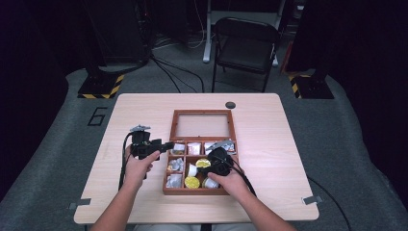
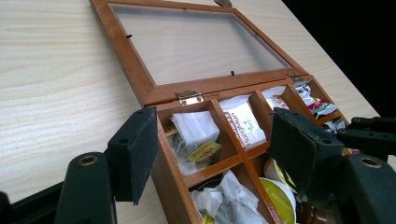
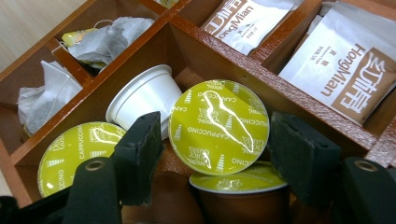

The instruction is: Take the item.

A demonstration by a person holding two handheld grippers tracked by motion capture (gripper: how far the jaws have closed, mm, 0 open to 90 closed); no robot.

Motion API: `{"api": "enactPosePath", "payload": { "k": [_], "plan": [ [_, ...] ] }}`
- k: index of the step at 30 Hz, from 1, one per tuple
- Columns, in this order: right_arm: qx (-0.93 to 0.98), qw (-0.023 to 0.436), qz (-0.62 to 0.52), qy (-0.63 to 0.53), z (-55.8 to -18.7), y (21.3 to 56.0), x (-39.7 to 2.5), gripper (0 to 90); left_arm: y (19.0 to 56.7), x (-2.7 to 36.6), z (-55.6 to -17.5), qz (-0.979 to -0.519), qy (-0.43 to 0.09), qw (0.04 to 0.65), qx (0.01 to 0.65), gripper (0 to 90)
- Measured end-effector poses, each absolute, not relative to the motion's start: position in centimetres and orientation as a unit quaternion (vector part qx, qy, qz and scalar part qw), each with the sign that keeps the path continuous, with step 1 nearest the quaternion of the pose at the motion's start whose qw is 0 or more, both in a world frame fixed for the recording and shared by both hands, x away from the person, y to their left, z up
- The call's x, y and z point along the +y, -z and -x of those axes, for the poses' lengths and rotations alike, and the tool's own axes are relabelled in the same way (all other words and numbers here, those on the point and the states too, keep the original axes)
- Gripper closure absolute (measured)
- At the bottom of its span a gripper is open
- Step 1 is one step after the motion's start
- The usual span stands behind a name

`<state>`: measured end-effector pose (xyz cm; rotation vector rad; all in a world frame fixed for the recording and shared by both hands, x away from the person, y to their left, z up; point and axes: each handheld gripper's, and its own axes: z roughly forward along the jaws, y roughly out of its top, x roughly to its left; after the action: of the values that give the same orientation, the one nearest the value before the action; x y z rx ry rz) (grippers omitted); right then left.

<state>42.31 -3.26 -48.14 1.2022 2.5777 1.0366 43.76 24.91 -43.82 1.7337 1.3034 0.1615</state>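
While the left gripper waits with jaws wide at the wooden box's 9 o'clock wall, the right gripper, jaws wide, straddles a cappuccino capsule in the centre compartment; next: close squarely.

A recording studio or lab set-up: a lone wooden table stands on grey carpet marked with a "6", ringed by black curtains, hazard-striped stand bases, trailing floor cables and an empty folding chair.
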Motion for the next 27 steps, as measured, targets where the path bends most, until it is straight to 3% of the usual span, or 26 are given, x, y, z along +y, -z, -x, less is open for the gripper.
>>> {"api": "enactPosePath", "payload": {
  "k": [27],
  "plan": [
    [0.857, 0.054, -0.391, -0.33, -42.7, 47.67, -2.56, 37.3, 43.63, 25.33, -43.66, -0.697, -0.061, 0.474, 0.535, 33.2]
  ]
}}
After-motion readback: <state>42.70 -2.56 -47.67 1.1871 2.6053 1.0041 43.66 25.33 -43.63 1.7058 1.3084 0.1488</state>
